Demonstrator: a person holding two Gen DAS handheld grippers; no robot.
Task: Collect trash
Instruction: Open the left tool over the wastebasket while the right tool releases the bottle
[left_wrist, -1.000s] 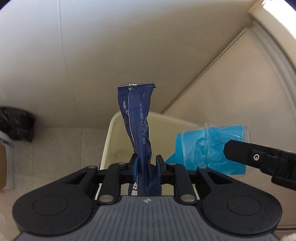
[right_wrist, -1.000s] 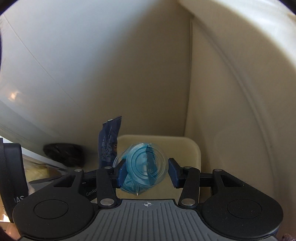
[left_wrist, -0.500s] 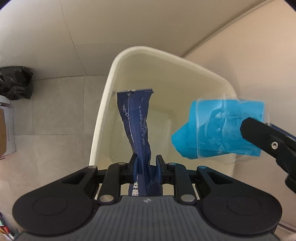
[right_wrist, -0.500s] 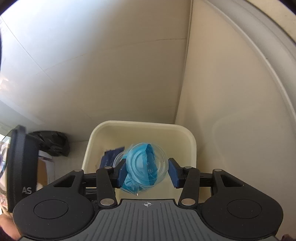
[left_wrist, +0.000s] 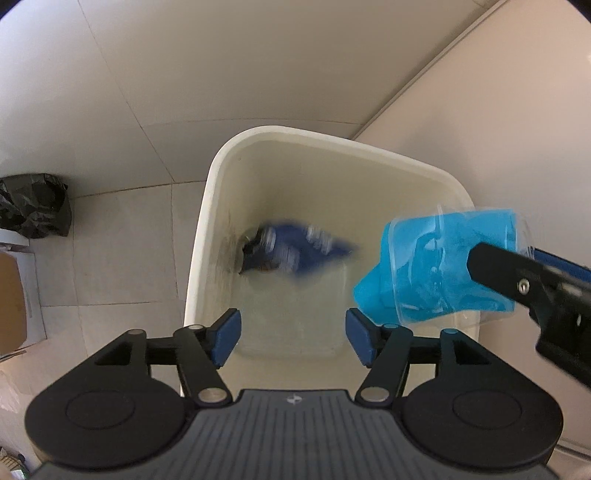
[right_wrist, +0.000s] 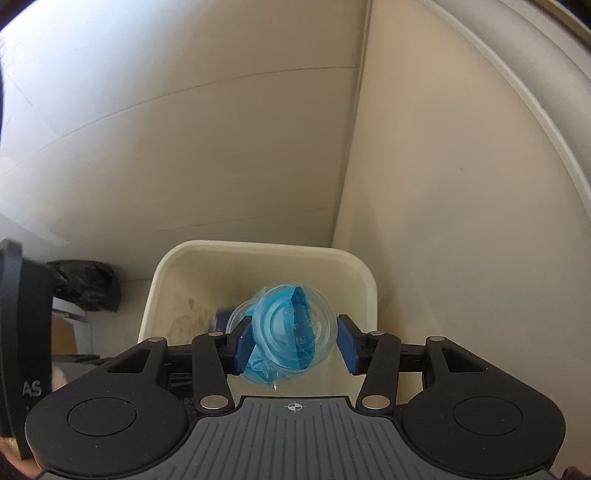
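Left wrist view looks down into a cream rectangular plastic bin (left_wrist: 207, 236) on pale floor tiles, where a dark blue foil wrapper (left_wrist: 299, 251) shows blurred, low inside. Above it the left gripper (left_wrist: 293, 341) has just been opening, nothing between its jaws. The right gripper (right_wrist: 291, 341) clamps a clear plastic cup stuffed with blue material (right_wrist: 291, 332) over the bin.

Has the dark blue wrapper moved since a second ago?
Yes. The dark blue wrapper has left the just-opened left gripper and dropped down inside the cream bin, blurred.
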